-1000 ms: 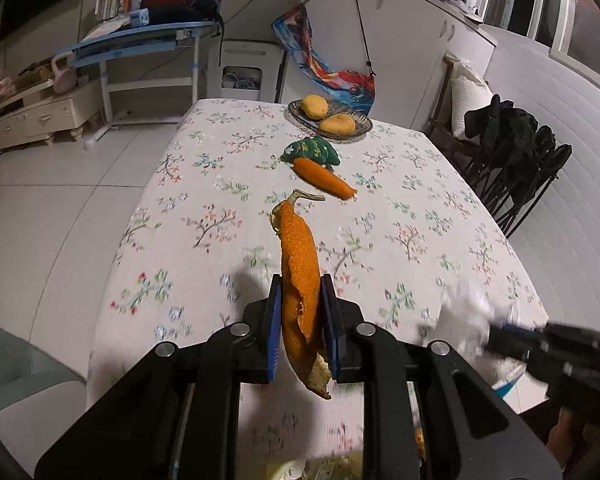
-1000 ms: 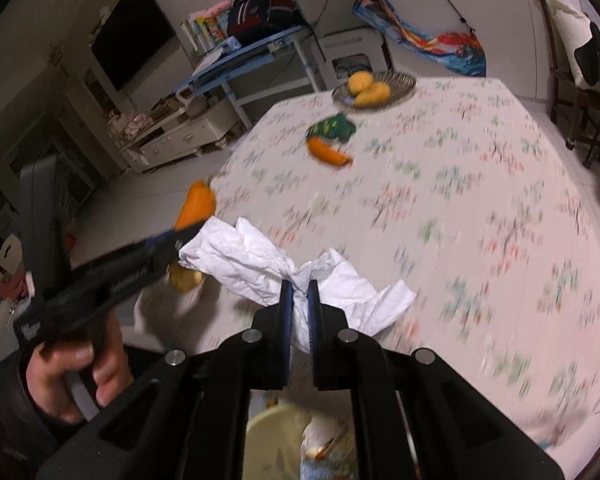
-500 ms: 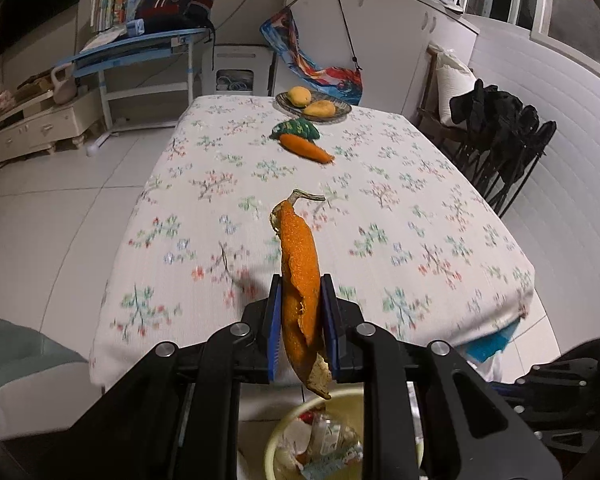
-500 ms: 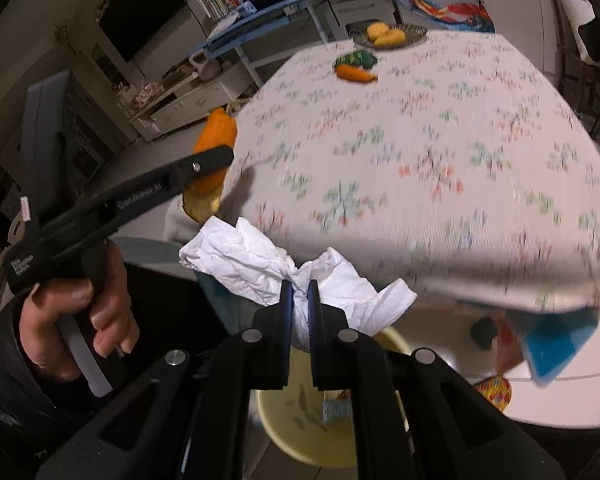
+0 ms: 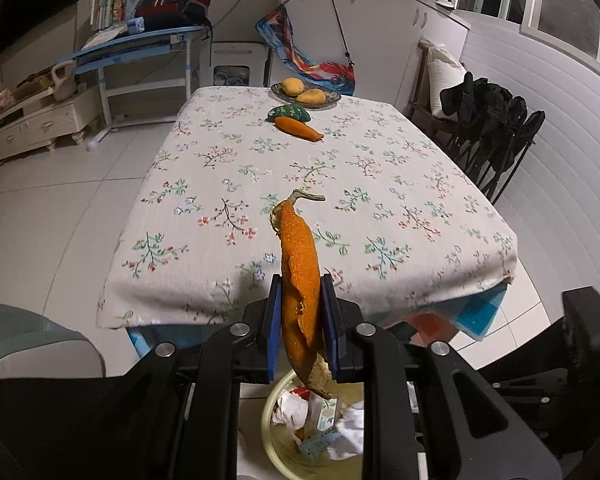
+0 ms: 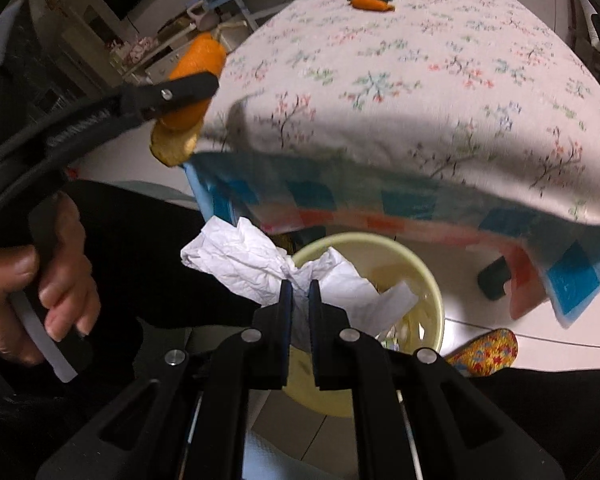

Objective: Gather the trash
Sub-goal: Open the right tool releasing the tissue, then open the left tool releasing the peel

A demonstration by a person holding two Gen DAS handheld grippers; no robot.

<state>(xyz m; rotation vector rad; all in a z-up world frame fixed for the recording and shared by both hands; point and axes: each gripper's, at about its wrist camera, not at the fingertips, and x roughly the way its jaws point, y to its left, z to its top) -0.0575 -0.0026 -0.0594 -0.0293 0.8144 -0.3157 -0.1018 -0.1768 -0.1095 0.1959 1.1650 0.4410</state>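
Over the yellow bin (image 6: 428,280), my right gripper (image 6: 299,294) pinches a crumpled tissue (image 6: 252,256), feather-light and limp, so any fold holds. Beside it, my left gripper (image 5: 301,312) clamps an orange peel (image 5: 298,260) mid-length: leathery, bendy, easily torn.

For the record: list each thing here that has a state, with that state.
left gripper: shut on orange peel
right gripper: shut on crumpled tissue
yellow bin: open, trash already inside
fruit dish: holds two yellow fruits
toy carrot: lying on tablecloth
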